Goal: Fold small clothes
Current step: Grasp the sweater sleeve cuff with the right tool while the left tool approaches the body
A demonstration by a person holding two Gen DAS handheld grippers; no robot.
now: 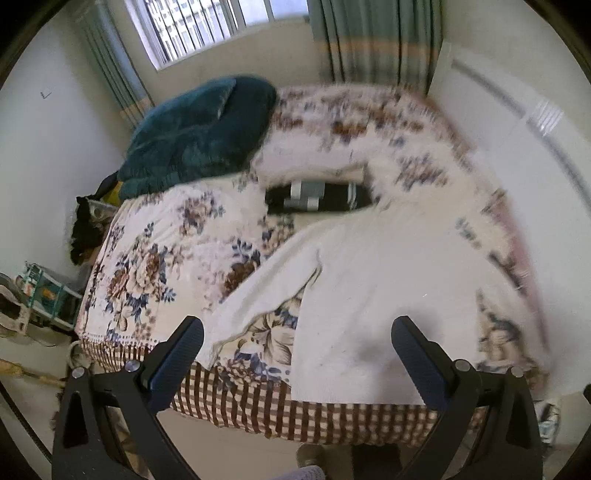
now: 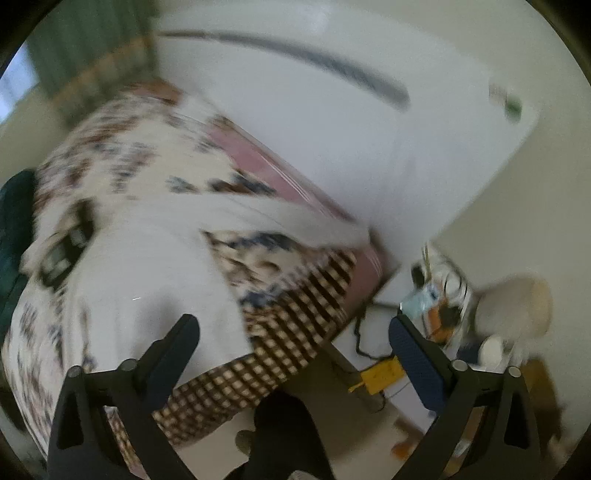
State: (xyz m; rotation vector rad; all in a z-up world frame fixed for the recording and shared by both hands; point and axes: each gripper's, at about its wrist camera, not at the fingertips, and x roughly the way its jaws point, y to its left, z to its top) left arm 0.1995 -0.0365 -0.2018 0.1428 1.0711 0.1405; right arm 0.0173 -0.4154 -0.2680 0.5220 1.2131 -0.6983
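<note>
Your left gripper (image 1: 297, 338) stands wide open with nothing between its 2 fingers (image 1: 177, 358); no pad touches cloth. It hangs above the near edge of the bed (image 1: 295, 417), pointing steeply down at the white garment (image 1: 369, 288). That garment lies spread flat on the floral bedspread (image 1: 159, 254), its hem at the near edge by the checked border. One sleeve (image 1: 258, 299) runs out toward the left finger, with a patch of bedspread showing between sleeve and body.

Beyond the garment, a black garment with grey stripes (image 1: 317, 197) lies across the middle of the bed, touching the white one's far end. Farther back on the left sits a heap of teal blanket (image 1: 199, 133), and behind it a window (image 1: 207, 26) with green curtains (image 1: 376, 40).

Your right gripper (image 2: 293, 334) is also wide open and empty. Its left finger hangs over the white garment's hem (image 2: 155, 288), while the right finger is off the bed, above the floor clutter. This view is heavily blurred. The other sleeve (image 2: 288, 218) stretches toward the bed's right edge, near a white wardrobe (image 2: 369, 129). A yellow object (image 2: 380, 376) lies on the floor by the bed corner; the rest there is too smeared to name. A dark shape (image 2: 284, 435) shows low between the fingers; you cannot tell what it is.
</note>
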